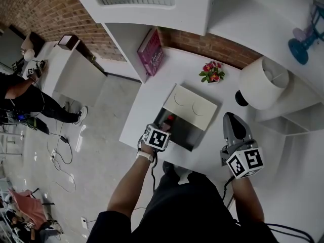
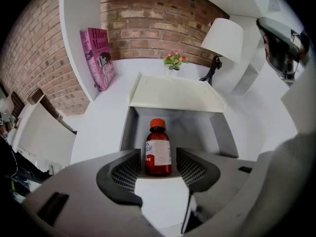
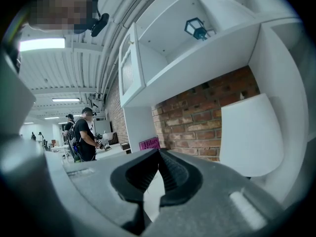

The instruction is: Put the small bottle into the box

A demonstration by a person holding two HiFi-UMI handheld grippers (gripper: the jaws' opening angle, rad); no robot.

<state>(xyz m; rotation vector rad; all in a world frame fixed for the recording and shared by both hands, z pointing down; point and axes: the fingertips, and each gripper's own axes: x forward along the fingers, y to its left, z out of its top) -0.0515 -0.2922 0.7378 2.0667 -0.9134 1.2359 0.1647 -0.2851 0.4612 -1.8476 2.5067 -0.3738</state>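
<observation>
From the head view, a box (image 1: 186, 134) sits on the white table (image 1: 152, 92) with its lid (image 1: 193, 105) open at the far side. The left gripper (image 1: 161, 130) reaches over the box's near edge, and the bottle's (image 1: 171, 119) red cap shows just past it, inside the box. The right gripper (image 1: 230, 120) is held well to the right of the box, near a lamp (image 1: 263, 82). Flowers (image 1: 212, 72) and a book (image 1: 151, 52) stand farther back. In the left gripper view, the bottle (image 2: 158, 152) stands upright in the box (image 2: 129, 132), between the jaws of the left gripper (image 2: 158, 156). The jaws sit narrowly apart, with a thin gap on each side of the bottle. The lid (image 2: 175, 95) is raised behind it. In the right gripper view, the right gripper (image 3: 159, 157) has its jaws closed together on nothing, and it points up at the lamp (image 3: 252, 137) and a brick wall (image 3: 190, 117).
</observation>
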